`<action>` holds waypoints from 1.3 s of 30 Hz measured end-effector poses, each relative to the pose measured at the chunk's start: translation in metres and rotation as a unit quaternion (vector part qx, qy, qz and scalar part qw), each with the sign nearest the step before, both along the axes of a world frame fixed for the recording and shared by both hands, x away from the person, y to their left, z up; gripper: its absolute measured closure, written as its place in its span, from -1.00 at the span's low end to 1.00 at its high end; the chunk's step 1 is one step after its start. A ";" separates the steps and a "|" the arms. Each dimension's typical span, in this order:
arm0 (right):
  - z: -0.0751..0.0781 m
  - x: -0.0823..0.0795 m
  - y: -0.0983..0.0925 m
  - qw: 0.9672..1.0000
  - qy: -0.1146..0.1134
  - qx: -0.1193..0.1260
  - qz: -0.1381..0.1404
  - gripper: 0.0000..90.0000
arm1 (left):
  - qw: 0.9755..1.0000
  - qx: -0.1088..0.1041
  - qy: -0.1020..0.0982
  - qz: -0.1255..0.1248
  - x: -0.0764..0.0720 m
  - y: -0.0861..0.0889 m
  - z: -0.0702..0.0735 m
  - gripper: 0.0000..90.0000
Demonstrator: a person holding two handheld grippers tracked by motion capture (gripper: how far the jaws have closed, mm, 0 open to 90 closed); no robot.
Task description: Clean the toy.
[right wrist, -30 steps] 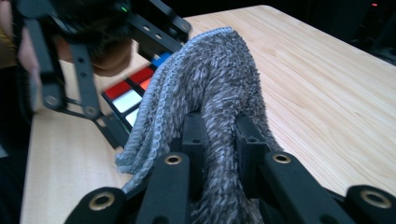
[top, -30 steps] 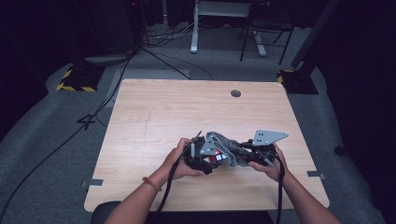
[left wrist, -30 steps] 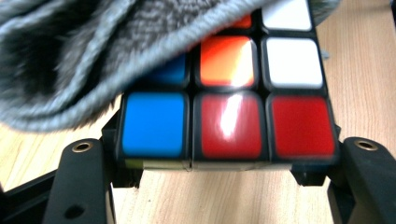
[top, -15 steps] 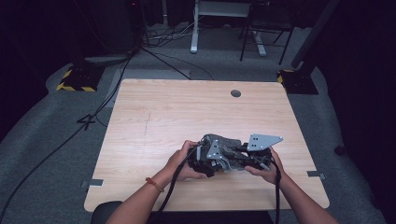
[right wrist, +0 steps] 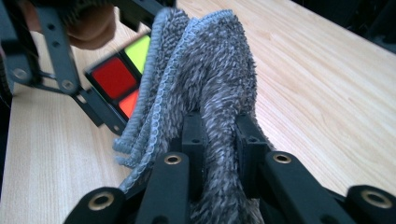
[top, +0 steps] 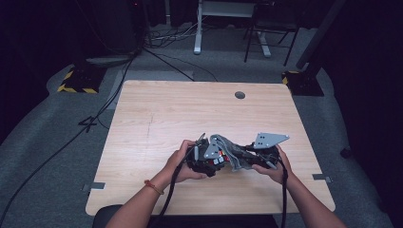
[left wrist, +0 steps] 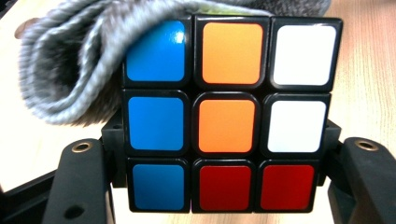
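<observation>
A Rubik's cube (left wrist: 226, 119) sits clamped between the jaws of my left gripper (left wrist: 223, 140), its near face showing blue, orange, white and red squares. A grey fluffy cloth (right wrist: 210, 70) is pinched in my right gripper (right wrist: 219, 135) and drapes over the cube's (right wrist: 121, 77) top and side. In the high view both hands hold the grippers together low over the table's near middle: left gripper (top: 202, 161), cube (top: 215, 159), cloth (top: 230, 151), right gripper (top: 252, 159).
The wooden table (top: 190, 109) has a round cable hole (top: 240, 95) near its far edge. Black cables (top: 173, 190) trail from the grippers over the near edge. Beyond the table, a desk frame and a chair (top: 266, 28) stand on the grey floor.
The cloth has shifted slightly across the cube's top. Both hands stay at about the same spot, and both grips are unchanged.
</observation>
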State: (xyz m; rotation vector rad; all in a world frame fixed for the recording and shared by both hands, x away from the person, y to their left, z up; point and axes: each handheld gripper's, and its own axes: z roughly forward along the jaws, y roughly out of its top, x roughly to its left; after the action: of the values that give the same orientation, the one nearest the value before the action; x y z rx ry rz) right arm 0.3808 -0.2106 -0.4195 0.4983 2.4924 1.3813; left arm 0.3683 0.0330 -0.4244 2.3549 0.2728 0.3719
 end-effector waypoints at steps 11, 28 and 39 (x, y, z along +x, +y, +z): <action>0.002 -0.001 -0.002 1.000 0.002 0.011 0.000 0.73 | 1.000 -0.002 0.003 0.005 0.000 0.005 0.002 -0.26; 0.015 -0.026 0.018 0.998 -0.030 0.033 0.035 0.74 | 1.000 0.018 0.011 0.003 0.001 -0.012 -0.011 -0.26; 0.007 -0.011 0.006 1.000 -0.021 0.012 0.005 0.73 | 1.000 -0.004 -0.007 0.013 0.000 0.004 0.005 -0.26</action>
State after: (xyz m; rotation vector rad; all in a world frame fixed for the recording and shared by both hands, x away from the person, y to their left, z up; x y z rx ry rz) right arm 0.3694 -0.2042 -0.4125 0.4580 2.4503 1.4121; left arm 0.3679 0.0372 -0.4192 2.3428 0.2986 0.3996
